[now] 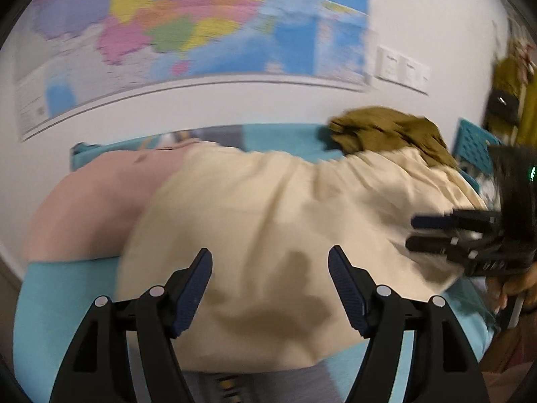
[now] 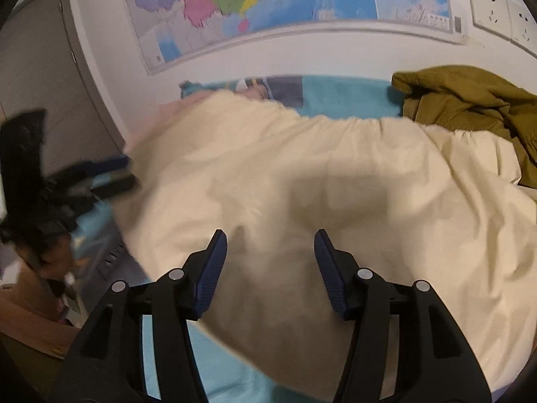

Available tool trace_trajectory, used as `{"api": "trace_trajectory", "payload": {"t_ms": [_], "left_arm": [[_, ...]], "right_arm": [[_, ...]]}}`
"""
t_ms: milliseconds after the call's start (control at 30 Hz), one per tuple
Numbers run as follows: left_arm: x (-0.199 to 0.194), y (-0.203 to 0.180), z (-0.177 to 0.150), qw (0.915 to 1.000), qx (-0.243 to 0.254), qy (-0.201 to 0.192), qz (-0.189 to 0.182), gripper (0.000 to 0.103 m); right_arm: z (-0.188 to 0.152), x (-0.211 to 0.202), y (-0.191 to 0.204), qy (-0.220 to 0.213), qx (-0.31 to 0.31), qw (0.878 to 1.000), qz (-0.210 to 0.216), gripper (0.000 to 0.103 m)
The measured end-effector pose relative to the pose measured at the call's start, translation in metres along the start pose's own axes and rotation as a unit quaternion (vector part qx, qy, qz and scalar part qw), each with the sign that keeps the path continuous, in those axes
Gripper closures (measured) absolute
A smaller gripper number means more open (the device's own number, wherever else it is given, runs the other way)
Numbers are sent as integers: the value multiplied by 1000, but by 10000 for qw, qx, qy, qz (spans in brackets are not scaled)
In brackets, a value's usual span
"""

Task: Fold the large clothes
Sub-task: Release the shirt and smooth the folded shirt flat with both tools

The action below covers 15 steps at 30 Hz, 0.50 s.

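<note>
My left tongs point(image 1: 270, 270) and right tongs point(image 2: 270, 252), both wide and empty, hover over the cream garment point(image 2: 302, 181) spread on the turquoise bed point(image 2: 349, 97); soft, light, limp, best pinched at its edges.

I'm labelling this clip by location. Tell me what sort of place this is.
Probably a bedroom at home. A teal sheet covers what looks like a bed against a white wall, a large coloured map hangs above it, and clothes lie on it: a cream garment and an olive jacket.
</note>
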<state>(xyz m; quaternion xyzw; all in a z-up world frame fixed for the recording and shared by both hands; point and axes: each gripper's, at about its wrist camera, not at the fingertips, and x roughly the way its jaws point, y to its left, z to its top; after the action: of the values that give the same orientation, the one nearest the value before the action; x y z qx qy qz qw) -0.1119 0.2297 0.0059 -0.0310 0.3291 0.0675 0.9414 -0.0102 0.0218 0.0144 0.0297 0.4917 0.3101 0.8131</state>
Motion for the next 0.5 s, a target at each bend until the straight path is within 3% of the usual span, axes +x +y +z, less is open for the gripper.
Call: {"api": "trace_trajectory", "payload": {"t_ms": [133, 267, 367, 500], "left_arm": [[24, -13, 1, 9995, 25, 257, -163, 34], [55, -12, -2, 9960, -175, 864, -140, 35], [69, -7, -5, 9952, -181, 964, -35, 36], [64, -5, -4, 9957, -173, 904, -49, 37]], "right_arm": [[7, -13, 4, -234, -12, 9996, 128, 48], [4, 19, 7, 172, -160, 9997, 50, 48], [-2, 35, -4, 297, 5, 9994, 170, 47], [4, 15, -15, 93, 137, 9997, 153, 47]]}}
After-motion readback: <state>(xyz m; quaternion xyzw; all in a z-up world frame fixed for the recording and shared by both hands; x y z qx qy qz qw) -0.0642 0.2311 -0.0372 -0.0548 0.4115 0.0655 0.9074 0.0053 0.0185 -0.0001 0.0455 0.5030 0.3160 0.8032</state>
